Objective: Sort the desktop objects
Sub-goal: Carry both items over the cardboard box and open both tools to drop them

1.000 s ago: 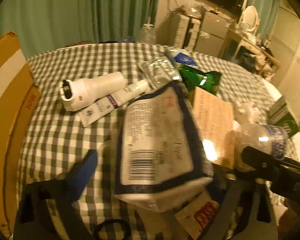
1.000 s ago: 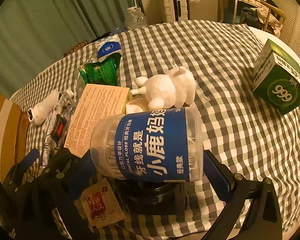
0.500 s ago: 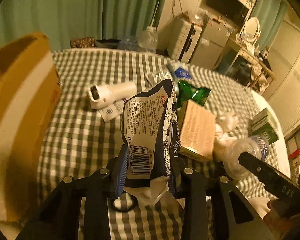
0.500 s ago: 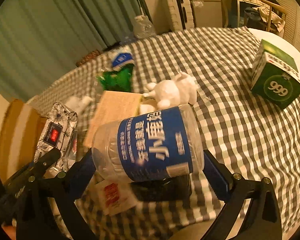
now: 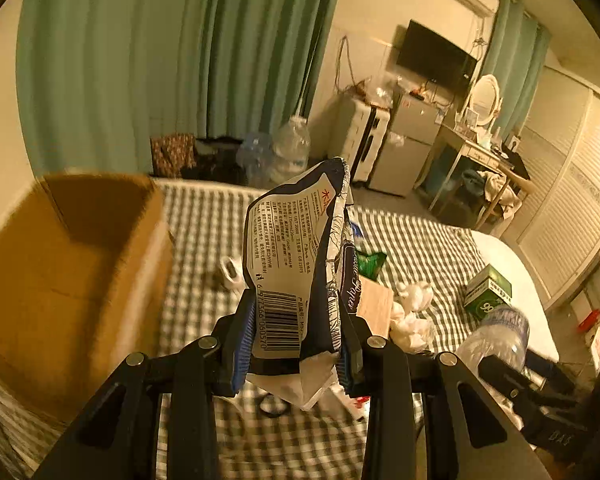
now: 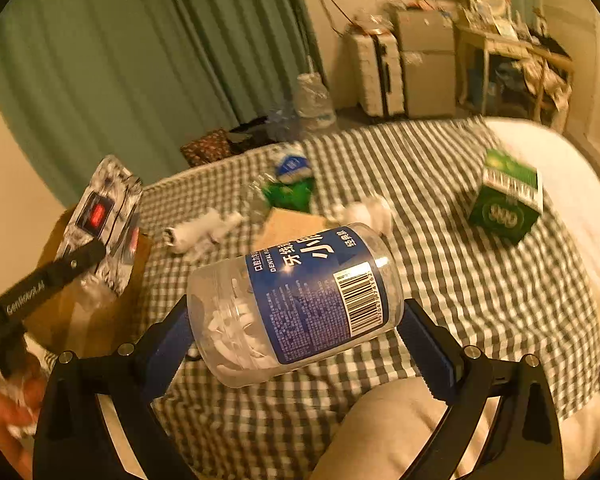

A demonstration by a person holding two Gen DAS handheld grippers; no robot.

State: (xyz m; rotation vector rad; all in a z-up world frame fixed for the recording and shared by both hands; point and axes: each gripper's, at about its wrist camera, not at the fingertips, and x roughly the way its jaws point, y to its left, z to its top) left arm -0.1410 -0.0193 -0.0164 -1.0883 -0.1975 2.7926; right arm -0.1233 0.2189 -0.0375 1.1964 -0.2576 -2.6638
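My left gripper (image 5: 296, 354) is shut on a blue-and-white tissue pack (image 5: 296, 264) and holds it upright, high above the checked table (image 5: 204, 216), beside an open cardboard box (image 5: 72, 260) on the left. My right gripper (image 6: 296, 336) is shut on a clear dental floss jar (image 6: 296, 304) with a blue label, lying sideways and lifted above the table. The tissue pack also shows in the right wrist view (image 6: 100, 220), over the box (image 6: 88, 312).
On the table lie a green 999 box (image 6: 506, 200), a white toy (image 5: 414, 294), a tan booklet (image 5: 374, 308), a green packet (image 6: 290, 194), a white tube-shaped device (image 6: 196, 232) and a black ring (image 5: 274, 404). A knee (image 6: 400, 436) is below the jar.
Both grippers rose well above the table with their loads. The left gripper closed on the tissue pack and swung it up beside the cardboard box. The jar tilted further.
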